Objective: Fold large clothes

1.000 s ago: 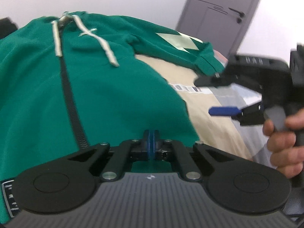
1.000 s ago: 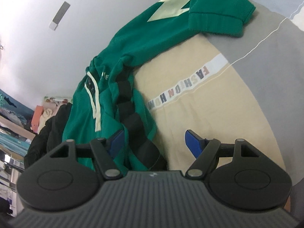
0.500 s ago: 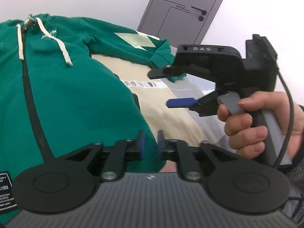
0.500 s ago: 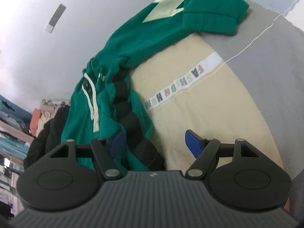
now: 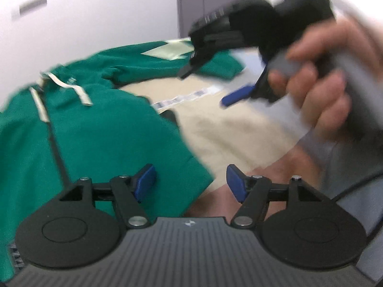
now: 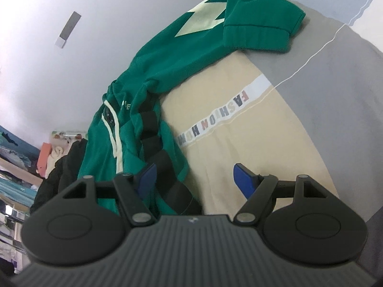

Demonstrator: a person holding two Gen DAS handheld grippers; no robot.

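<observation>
Nearest, left gripper over the folded edge of the green hoodie: jaws opening, cloth under the gap but not pinched by either blue pad, nothing held. Right gripper likewise wide and empty, poised above the black-trimmed edge of the hoodie where it met the beige bedspread. Judged as a release after a fold, with a fresh grasp to follow; best done by clearing the cloth fully before shifting, then pinching the next corner deep enough to lift both layers together (a shallow bite would likely let the lower layer slide). Farther out, one sleeve stretched toward the grey part of the cover, cuff flat and reachable. Open bedspread to the right of the garment offered room to lay a fold. Right hand close in the left view, so crowding between the tools looked the main hazard. Beyond the far hem, wall only.
</observation>
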